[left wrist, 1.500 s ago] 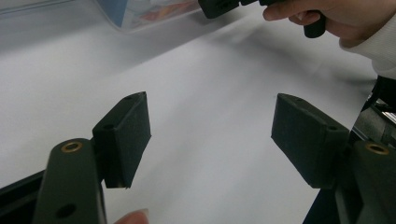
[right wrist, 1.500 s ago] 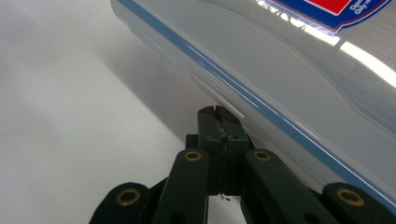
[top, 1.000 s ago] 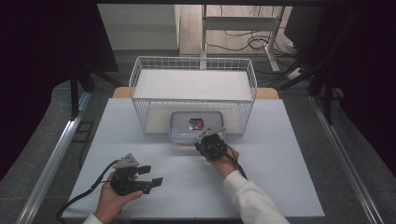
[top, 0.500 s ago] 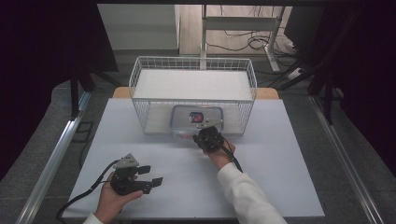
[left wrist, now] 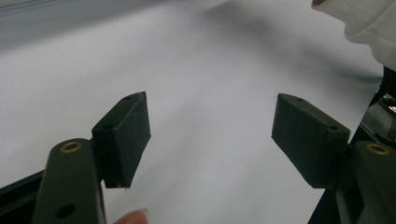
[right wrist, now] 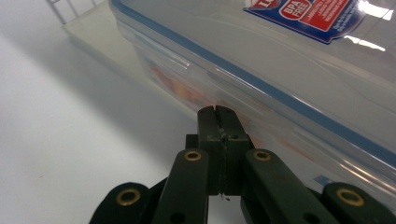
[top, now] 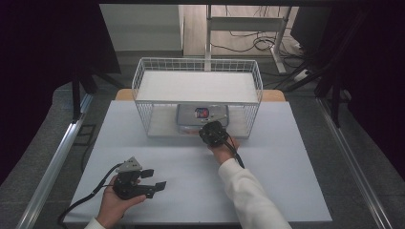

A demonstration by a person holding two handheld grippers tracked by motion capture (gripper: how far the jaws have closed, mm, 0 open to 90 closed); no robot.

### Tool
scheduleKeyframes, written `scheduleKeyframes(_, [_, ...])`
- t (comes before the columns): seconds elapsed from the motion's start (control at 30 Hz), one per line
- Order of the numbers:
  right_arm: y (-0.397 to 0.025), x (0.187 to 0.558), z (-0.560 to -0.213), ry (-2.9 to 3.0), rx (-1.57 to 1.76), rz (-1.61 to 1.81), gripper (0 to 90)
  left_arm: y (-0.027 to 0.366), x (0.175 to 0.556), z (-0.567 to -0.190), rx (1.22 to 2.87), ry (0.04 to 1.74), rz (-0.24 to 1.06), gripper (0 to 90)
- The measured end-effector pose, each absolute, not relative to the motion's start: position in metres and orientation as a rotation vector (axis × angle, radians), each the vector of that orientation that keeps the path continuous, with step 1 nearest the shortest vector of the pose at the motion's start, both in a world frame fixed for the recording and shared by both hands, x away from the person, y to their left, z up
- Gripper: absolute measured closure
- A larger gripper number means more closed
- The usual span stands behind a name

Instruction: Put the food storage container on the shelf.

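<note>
While your left hand-held gripper (top: 154, 178) rests low on the white worktop (top: 286, 157) with jaws spread wide and empty, your right hand-held gripper (top: 213, 134) is pressed fully closed, gripping nothing, its tips against the clear plastic container's (right wrist: 289, 79) side inside the wire basket (top: 143, 78).

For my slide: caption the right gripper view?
Right gripper, jaws shut, against a clear container with a blue-sealed lid.

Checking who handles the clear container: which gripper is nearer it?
Right. The right gripper, shut, is at the container; the left gripper sits open far back near the table's front edge.
</note>
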State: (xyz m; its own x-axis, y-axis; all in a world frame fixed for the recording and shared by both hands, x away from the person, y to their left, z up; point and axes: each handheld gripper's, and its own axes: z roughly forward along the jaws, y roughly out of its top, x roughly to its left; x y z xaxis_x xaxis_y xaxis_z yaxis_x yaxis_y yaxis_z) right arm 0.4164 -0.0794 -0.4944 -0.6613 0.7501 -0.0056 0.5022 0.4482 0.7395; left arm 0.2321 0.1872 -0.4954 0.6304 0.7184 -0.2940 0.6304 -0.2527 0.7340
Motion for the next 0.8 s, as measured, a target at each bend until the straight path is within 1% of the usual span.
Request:
scheduleKeyframes(0.57, [-0.081, 0.431, -0.495, 2.334, 1.113, 1.038, 89.0, 0.187, 0.232, -0.496, 1.969, 1.06, 0.126, 27.4])
scheduleKeyframes(0.8, [-0.085, 0.423, -0.487, 2.351, 1.08, 1.044, 89.0, 0.188, 0.233, -0.496, 1.971, 1.057, 0.128, 27.3])
